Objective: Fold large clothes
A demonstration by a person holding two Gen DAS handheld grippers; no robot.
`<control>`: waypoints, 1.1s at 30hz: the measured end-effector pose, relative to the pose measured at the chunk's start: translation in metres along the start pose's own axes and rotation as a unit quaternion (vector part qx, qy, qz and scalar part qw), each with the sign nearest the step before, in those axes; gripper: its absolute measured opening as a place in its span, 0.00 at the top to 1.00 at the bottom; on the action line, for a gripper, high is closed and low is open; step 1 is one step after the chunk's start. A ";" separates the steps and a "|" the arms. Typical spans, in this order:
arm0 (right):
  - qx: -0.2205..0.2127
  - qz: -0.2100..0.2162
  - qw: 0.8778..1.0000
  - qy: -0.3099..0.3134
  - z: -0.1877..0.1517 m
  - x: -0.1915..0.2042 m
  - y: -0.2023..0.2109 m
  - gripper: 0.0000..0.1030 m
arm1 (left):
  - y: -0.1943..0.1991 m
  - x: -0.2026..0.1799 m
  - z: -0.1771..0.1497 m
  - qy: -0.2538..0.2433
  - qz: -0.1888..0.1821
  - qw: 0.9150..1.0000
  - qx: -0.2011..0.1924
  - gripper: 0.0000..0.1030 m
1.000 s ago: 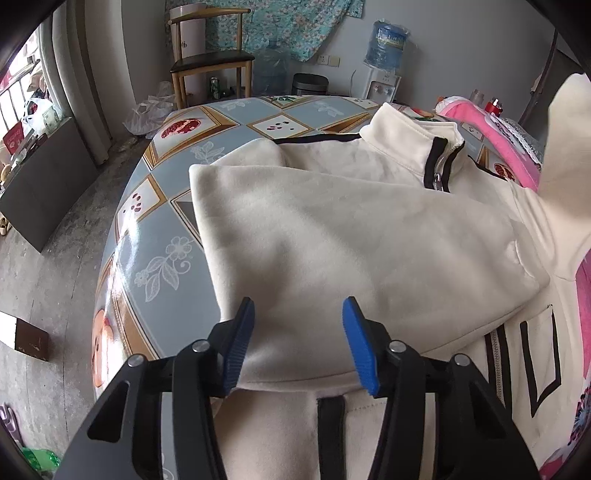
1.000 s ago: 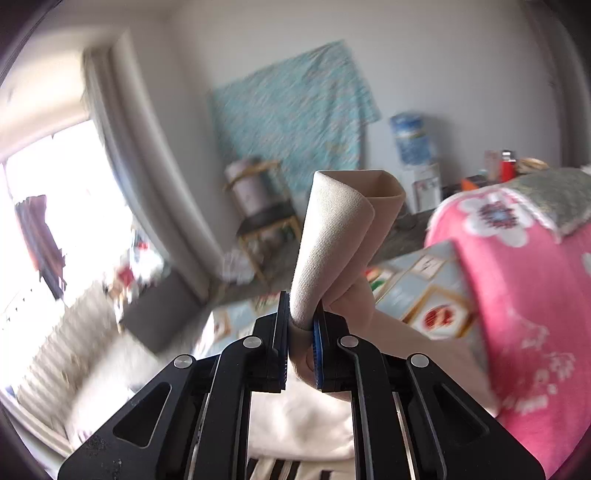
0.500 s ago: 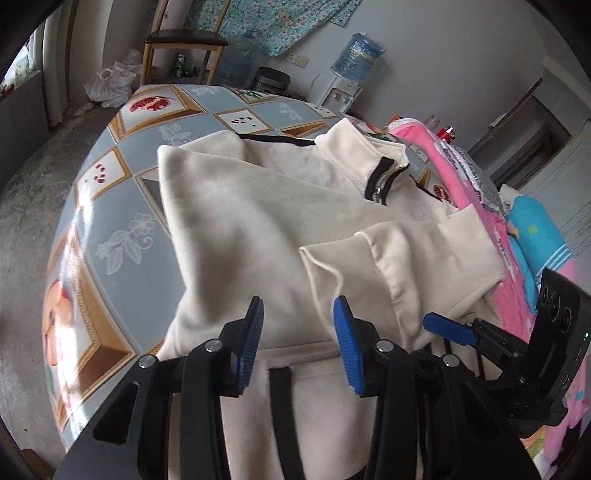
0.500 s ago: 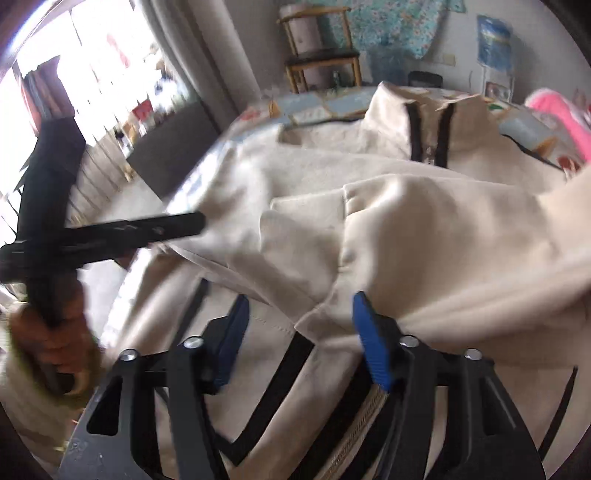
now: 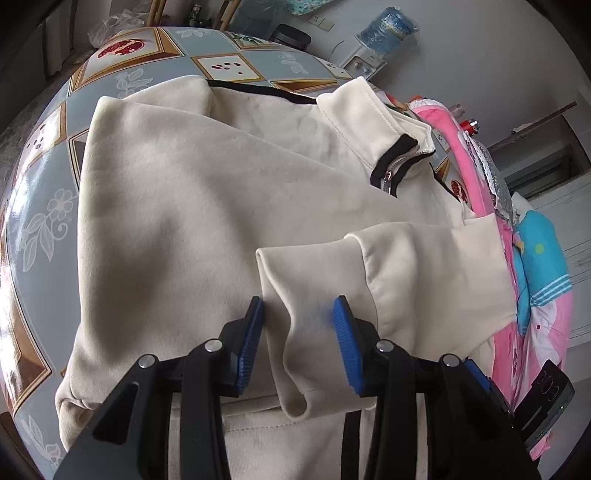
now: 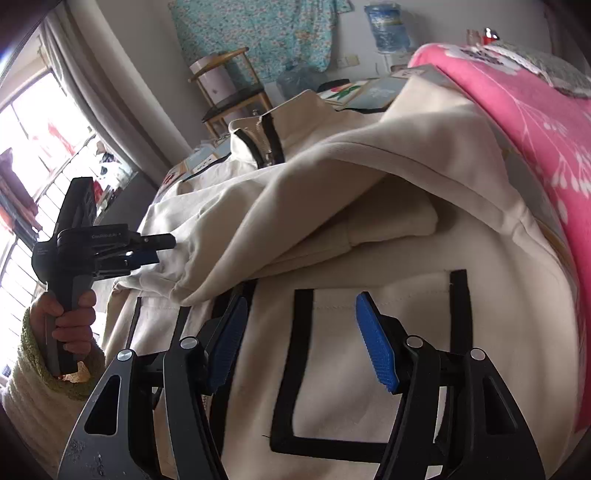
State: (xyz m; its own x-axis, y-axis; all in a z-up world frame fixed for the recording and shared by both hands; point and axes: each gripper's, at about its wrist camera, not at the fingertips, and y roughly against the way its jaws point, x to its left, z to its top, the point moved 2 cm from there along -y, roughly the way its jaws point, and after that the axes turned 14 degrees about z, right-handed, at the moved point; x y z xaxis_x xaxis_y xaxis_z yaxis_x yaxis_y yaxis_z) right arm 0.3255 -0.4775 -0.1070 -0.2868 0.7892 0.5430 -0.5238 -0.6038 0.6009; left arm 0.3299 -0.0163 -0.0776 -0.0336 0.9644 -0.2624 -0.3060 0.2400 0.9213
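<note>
Currently spread across patterned grey-blue tablecloth: cream fleece zip-collar jacket with black trim, both sleeves folded over its front. Left gripper partly open, blue pads astride cream sleeve cuff, not pressing. Right gripper wide open, holding nothing, above black-outlined pocket. Pink floral blanket beside jacket.

One cream jacket, two tools, one chair, one water bottle.
</note>
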 end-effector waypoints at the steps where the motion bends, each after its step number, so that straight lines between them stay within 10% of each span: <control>1: -0.002 0.000 1.000 -0.003 -0.002 -0.003 0.000 0.42 | 0.000 -0.002 0.000 -0.001 0.006 1.000 0.000 0.63; 6: 0.003 0.000 1.000 -0.017 -0.009 -0.012 -0.007 0.42 | 0.000 -0.009 0.002 -0.021 0.034 0.999 -0.009 0.93; 15: -0.006 -0.017 1.000 -0.014 -0.009 -0.017 0.000 0.43 | 0.098 -0.004 0.033 -0.037 0.046 0.991 -0.116 0.94; 33: 0.011 -0.031 0.999 -0.013 -0.002 -0.015 0.031 0.44 | 0.038 0.079 0.017 0.015 0.137 0.990 -0.032 0.86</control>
State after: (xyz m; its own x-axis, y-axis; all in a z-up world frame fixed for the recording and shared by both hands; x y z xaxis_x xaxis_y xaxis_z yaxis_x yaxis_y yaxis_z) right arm 0.3122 -0.5076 -0.0976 -0.2335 0.8219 0.5196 -0.5216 -0.5569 0.6464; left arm 0.3318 0.0709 -0.0582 -0.1511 0.9884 -0.0134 -0.3418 -0.0395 0.9389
